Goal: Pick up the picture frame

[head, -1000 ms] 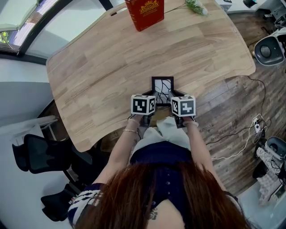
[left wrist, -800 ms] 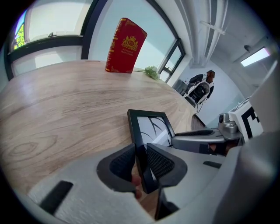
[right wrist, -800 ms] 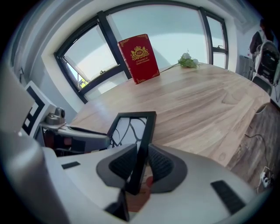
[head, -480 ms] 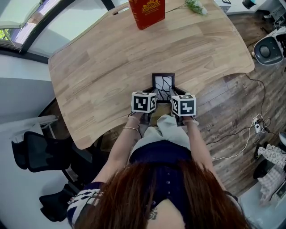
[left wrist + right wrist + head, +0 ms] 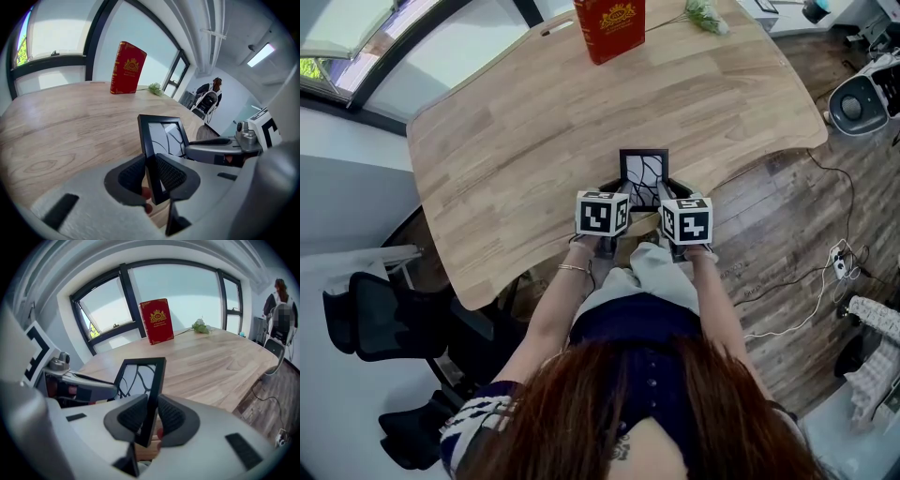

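Observation:
The picture frame (image 5: 643,169) is black, with a white picture of dark branching lines, and it is held upright over the near edge of the wooden table (image 5: 516,141). My left gripper (image 5: 622,199) clamps its left side bar (image 5: 149,140); its jaws have just been closing on that bar. My right gripper (image 5: 664,199) is shut on the right side bar (image 5: 154,380). In each gripper view the ribbed pads press on both faces of the bar. The opposite gripper shows beyond the frame in each gripper view.
A red book (image 5: 609,26) stands upright at the table's far edge, with a green sprig (image 5: 705,14) beside it. A black office chair (image 5: 384,319) is on the left, cables (image 5: 797,281) lie on the wooden floor to the right. A person (image 5: 280,301) stands far off.
Both grippers and the frame have risen together. The frame now shows slightly higher in the head view and stands more upright.

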Tool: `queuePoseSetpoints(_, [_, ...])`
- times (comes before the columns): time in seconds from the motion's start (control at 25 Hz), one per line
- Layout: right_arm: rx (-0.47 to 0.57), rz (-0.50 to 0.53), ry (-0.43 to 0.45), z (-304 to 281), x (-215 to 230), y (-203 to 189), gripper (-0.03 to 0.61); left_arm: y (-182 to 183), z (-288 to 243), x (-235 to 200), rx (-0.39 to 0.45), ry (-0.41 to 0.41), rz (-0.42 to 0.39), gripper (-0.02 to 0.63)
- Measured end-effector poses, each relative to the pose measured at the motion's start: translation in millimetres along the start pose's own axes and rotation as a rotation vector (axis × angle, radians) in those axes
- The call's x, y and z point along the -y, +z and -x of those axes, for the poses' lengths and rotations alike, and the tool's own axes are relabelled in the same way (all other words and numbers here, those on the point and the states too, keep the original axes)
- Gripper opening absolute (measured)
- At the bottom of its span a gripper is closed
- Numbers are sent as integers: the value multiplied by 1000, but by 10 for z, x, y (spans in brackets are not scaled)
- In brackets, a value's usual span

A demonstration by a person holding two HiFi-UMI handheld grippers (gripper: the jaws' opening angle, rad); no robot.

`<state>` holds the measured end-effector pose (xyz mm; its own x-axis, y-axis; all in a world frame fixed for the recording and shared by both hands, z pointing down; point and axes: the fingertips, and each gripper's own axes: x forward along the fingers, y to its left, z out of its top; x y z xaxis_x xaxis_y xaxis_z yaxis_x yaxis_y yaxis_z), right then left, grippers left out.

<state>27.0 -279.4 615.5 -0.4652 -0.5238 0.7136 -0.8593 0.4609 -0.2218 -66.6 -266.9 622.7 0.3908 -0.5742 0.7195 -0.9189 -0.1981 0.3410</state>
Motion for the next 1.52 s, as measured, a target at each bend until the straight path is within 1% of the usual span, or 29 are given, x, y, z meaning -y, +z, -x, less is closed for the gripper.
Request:
queuePoseSetpoints(1.04, [205,82,-68,705,-296,370,75,332,688,300,179,-21,-114,91])
queuePoseSetpoints(1.52, [278,105,-103,1009,-522,399,75,338,1037,379,243,-34,-156,91])
